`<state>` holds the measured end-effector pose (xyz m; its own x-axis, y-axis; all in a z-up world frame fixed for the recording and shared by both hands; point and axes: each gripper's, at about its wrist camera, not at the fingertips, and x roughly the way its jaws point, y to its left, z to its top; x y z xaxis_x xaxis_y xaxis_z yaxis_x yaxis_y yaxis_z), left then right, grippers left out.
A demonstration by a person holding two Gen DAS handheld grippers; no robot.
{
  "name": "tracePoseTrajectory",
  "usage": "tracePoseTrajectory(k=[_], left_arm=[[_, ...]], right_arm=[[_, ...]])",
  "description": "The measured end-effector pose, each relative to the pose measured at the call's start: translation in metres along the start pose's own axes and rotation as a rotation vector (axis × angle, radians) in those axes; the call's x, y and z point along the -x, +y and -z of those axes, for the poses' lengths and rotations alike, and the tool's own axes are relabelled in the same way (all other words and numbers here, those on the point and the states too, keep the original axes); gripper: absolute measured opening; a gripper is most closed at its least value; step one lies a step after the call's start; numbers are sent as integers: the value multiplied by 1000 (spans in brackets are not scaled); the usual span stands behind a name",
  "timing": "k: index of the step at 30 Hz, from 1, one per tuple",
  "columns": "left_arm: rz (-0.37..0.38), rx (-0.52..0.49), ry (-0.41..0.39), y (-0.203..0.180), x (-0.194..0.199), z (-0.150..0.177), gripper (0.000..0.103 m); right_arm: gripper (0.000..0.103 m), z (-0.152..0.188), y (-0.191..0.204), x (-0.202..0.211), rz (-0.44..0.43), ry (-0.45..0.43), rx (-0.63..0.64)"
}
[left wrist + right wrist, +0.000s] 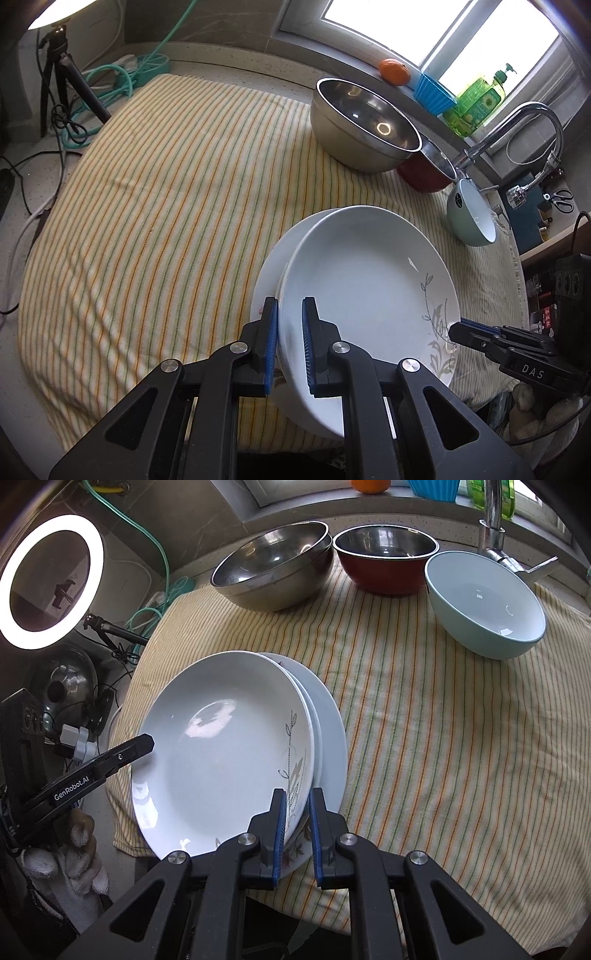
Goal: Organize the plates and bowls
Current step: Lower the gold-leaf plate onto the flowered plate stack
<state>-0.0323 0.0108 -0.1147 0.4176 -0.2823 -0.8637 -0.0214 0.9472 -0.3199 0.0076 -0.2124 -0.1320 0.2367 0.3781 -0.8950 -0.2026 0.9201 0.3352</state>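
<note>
plates (362,273) between both hand-held grippers' fingers

Both tools are matte black plastic with triangular cut-outs and round silver screws at the joints. The left gripper (290,347) has ribbed blue pads and white "GenRobot.AI" lettering; the right gripper (297,834) reads "DAS". A white knitted glove (79,853) covers the left hand.
</note>
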Motion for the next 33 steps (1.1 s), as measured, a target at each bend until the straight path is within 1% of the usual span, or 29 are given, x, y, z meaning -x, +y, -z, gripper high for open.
tracePoseTrajectory(k=[15,21,30,33], left_arm=[[5,0,12,1,1,3,10],[-25,-21,1,-1,5,4,10],[-20,-9,-10,1,11,3,10],[-22,-7,-22,2,16,3,11]], right_arm=[[12,2,2,0,9,-2,-2],[12,5,0,-2,4,-1,-13],[12,7,-4,11,6,-37,-27],[12,7,-7,16,-7,-48,-41]])
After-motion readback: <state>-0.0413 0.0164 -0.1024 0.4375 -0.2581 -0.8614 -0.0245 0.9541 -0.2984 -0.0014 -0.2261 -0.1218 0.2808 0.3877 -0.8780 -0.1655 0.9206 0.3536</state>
